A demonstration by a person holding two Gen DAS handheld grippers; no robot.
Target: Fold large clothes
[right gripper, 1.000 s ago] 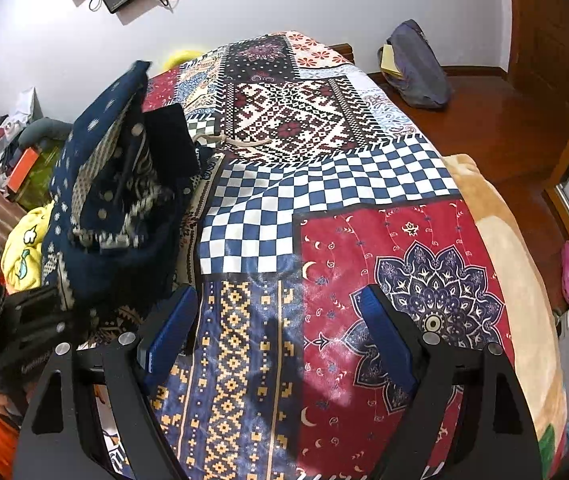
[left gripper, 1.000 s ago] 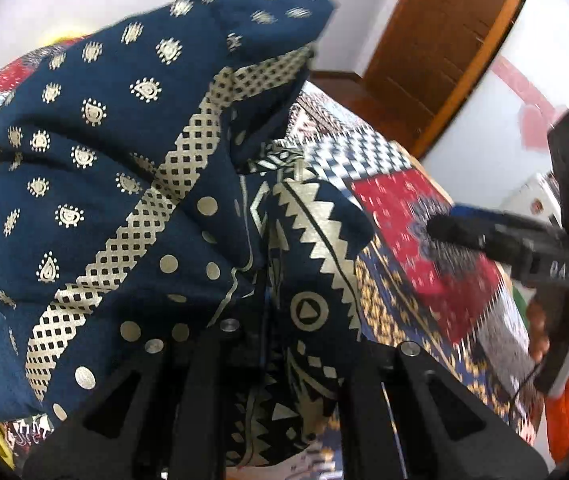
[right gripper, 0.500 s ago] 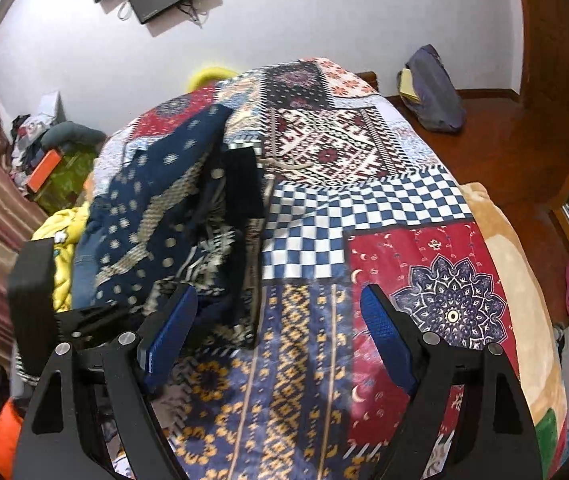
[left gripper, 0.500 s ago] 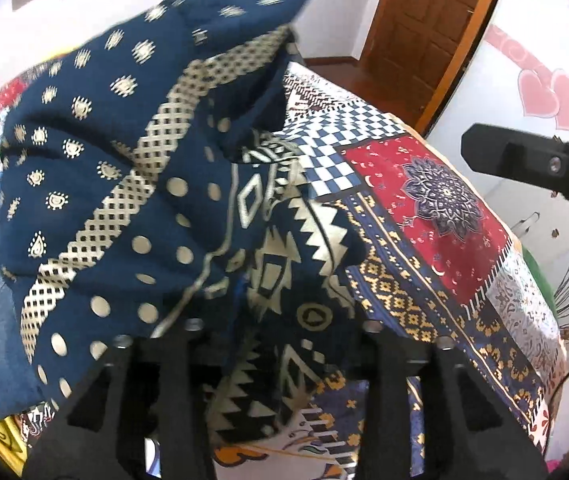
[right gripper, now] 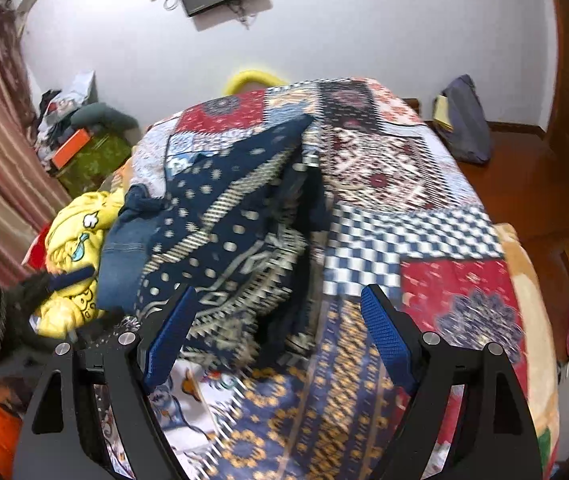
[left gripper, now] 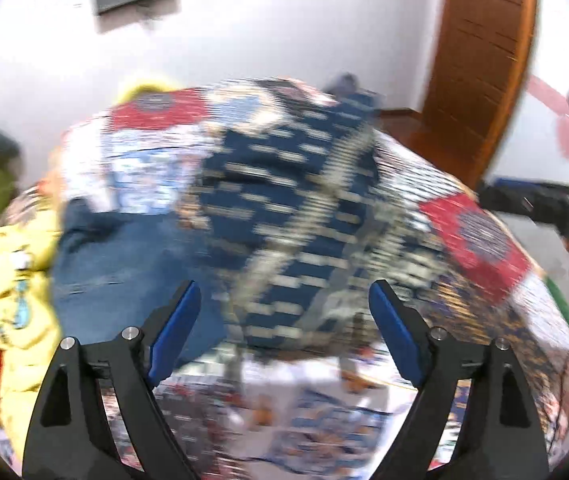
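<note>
A large navy garment with gold dots and bands [right gripper: 228, 232] lies in a loose heap on the patchwork bedspread [right gripper: 416, 232]; in the blurred left wrist view it is the dark blue mass [left gripper: 292, 216] ahead of the fingers. My left gripper [left gripper: 284, 332] is open and empty, just short of the garment's near edge. My right gripper [right gripper: 274, 332] is open and empty, above the bedspread beside the heap's near right edge. The left gripper also shows in the right wrist view at far left [right gripper: 64, 280].
Blue jeans [right gripper: 124, 240] and a yellow garment [right gripper: 72, 236] lie left of the heap. A wooden door [left gripper: 480, 64] and wooden floor are to the right. A dark bag [right gripper: 464, 120] leans on the far wall. The right gripper's body [left gripper: 544, 204] is at the left wrist view's right edge.
My left gripper has let go of the navy garment and opened; the garment has dropped from held-up onto the bed. The left wrist camera is moving fast. My right gripper stays open.
</note>
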